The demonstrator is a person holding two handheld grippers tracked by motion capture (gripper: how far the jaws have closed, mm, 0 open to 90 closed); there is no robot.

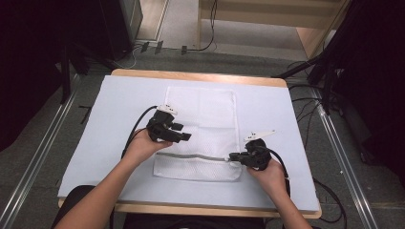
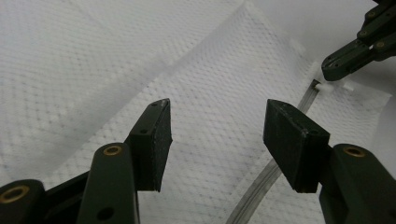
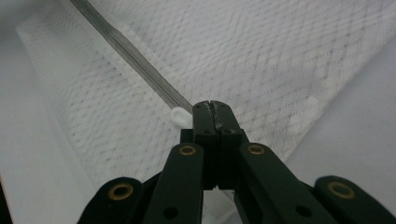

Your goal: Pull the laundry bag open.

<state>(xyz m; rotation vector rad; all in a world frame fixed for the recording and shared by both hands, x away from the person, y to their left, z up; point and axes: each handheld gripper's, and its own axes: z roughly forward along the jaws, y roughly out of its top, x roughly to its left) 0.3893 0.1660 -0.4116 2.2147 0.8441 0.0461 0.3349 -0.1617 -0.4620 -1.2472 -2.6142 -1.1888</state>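
Right gripper (image 1: 235, 156): held in the person's right hand (image 1: 270, 174) at the near right corner of the mesh bag (image 1: 203, 129); jaws pressed fully together on the end of the zipper. From the high view, only a dark tip meeting the bag's edge; from the right gripper view (image 3: 212, 108), pads flush with no gap, a white pull tab (image 3: 180, 116) poking out just beside them, whether pinched or merely touching cannot be told.

Zipper (image 1: 191, 156): grey strip across the near part of the bag, running from the left edge to the right gripper. Flat and straight in the high view; in the right gripper view (image 3: 130, 49), fine lengthwise ribbing legible.

Left gripper (image 1: 185, 134): in the left hand (image 1: 143, 147), above the bag's left half, just beyond the zipper. Jaws spread wide, nothing between them; no earlier state compared. Left gripper view (image 2: 217, 135): both black pads apart over bare mesh, zipper (image 2: 261, 182) passing under the right-hand pad, other gripper's closed tip (image 2: 327, 70) at the zipper's far end.

Mesh bag: white, flat, lengthwise away from the person, centred on the table (image 1: 110, 124). Honeycomb weave plain in both gripper views, merely pale texture from above.

Table: pale blue top, wooden rim beyond the bag.
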